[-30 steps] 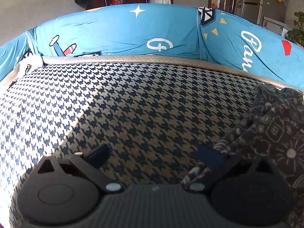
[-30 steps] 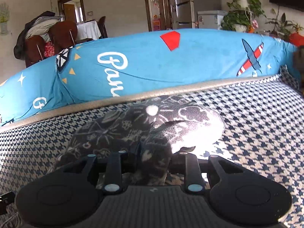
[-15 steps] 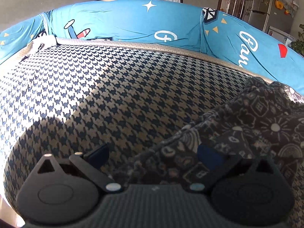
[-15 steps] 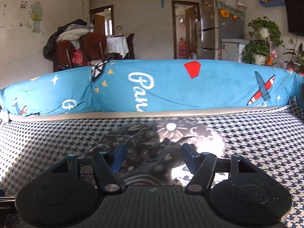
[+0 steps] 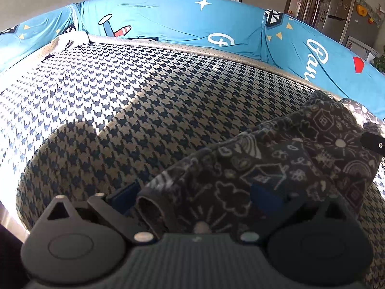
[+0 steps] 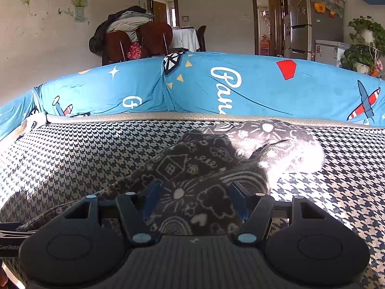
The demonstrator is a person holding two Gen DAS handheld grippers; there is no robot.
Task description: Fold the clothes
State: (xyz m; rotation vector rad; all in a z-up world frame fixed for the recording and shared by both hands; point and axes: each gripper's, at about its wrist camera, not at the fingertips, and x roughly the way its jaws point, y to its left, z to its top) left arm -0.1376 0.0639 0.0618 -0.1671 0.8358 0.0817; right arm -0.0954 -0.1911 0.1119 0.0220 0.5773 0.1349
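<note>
Left wrist view: left gripper [image 5: 195, 202] jaws are wide over the dark clothes [image 5: 276, 168] on the sofa [image 5: 120, 108]. Right gripper [image 6: 193, 197] jaws are wide too, gripping nothing. Next, pinch an edge to fold.

A home living room: sofa [image 6: 96, 149], fridge [image 6: 312, 24] (magnets on it), dining chairs [image 6: 154, 38].

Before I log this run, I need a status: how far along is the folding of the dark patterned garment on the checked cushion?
Barely started. Done: nothing looks folded; the garment lies bunched on the checked cushion. In hand: both grippers are at it with jaws apart, the left gripper over a rolled edge, the right gripper over the middle, neither visibly pinching cloth. Left: grip it, spread it flat, then make every fold.
</note>
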